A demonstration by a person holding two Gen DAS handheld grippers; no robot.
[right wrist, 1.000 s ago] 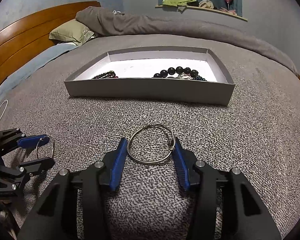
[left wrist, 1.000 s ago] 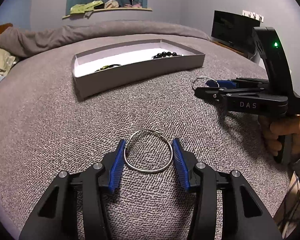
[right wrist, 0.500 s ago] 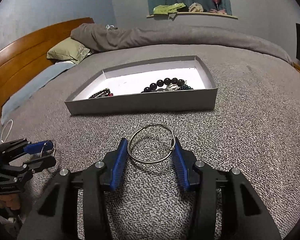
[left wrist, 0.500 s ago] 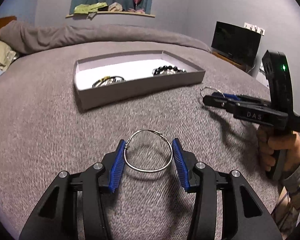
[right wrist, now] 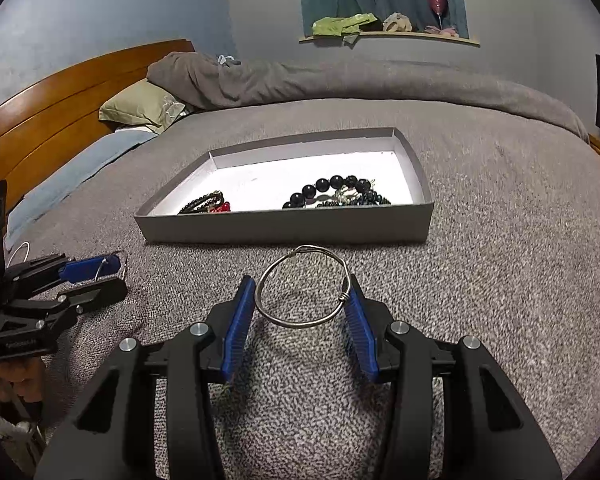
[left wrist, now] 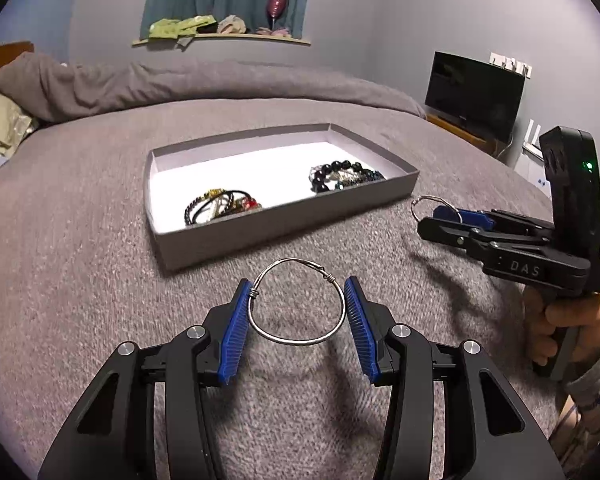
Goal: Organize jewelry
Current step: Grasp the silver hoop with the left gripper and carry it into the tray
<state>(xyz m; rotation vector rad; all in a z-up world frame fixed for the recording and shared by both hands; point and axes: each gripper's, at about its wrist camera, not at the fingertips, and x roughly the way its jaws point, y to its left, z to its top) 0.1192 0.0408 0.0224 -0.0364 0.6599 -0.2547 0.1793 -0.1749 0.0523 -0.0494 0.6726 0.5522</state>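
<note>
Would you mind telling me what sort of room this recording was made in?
Most likely a bedroom: a bed with a grey textured blanket, a wooden headboard, an olive-green pillow.

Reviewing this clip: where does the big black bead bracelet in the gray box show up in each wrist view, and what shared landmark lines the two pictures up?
Left wrist view: black bead bracelet lies at the right end of the gray box, upper middle of the picture.
Right wrist view: same bracelet lies right of centre in the box, middle of the picture.
Shared landmark: the pink wine glass on the window ledge.
</note>
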